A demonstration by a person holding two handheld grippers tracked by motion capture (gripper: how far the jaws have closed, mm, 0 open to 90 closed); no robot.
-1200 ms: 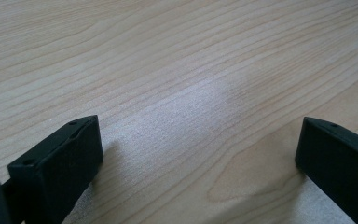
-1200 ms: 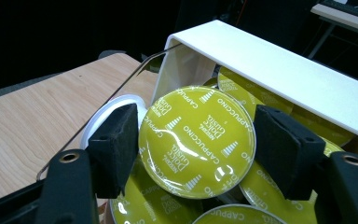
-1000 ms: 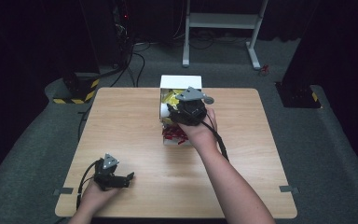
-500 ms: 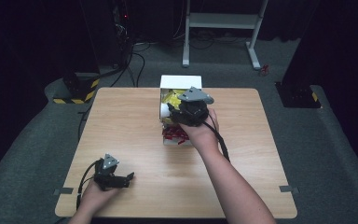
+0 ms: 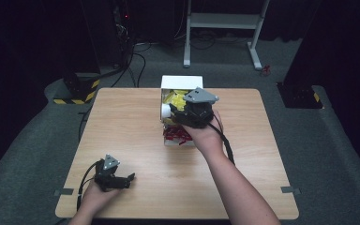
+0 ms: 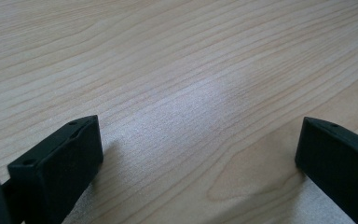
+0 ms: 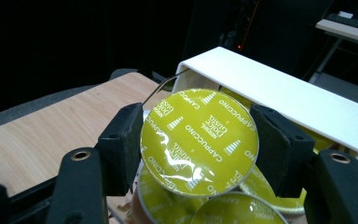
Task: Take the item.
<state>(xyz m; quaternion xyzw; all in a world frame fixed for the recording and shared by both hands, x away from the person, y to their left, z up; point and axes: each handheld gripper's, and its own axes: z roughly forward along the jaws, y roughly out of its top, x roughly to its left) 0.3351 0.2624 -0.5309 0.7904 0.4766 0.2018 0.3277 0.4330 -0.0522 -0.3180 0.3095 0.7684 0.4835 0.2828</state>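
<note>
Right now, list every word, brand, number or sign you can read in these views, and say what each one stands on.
"NESCAFÉ Dolce Gusto": middle of the yellow-green foil lid of the coffee capsule held in the right gripper.
"CAPPUCCINO": repeated around the same lid's rim, with small stepped-bar signs between the words.
Lids of the other capsules below: print cut off or glared, not readable.
White box: no print readable.
High view: lettering too small to read.

The box (image 5: 182, 82) sits at the far edge of the table (image 5: 122, 122), in the middle, with coffee pods (image 5: 177, 99) inside it. The right gripper (image 5: 183, 114) is right at the box, and one pod (image 7: 199, 141) sits between its jaws, touching both — more pods lie under it. The left gripper (image 5: 127, 179) rests on the table near the front left corner, well apart from the box.
</note>
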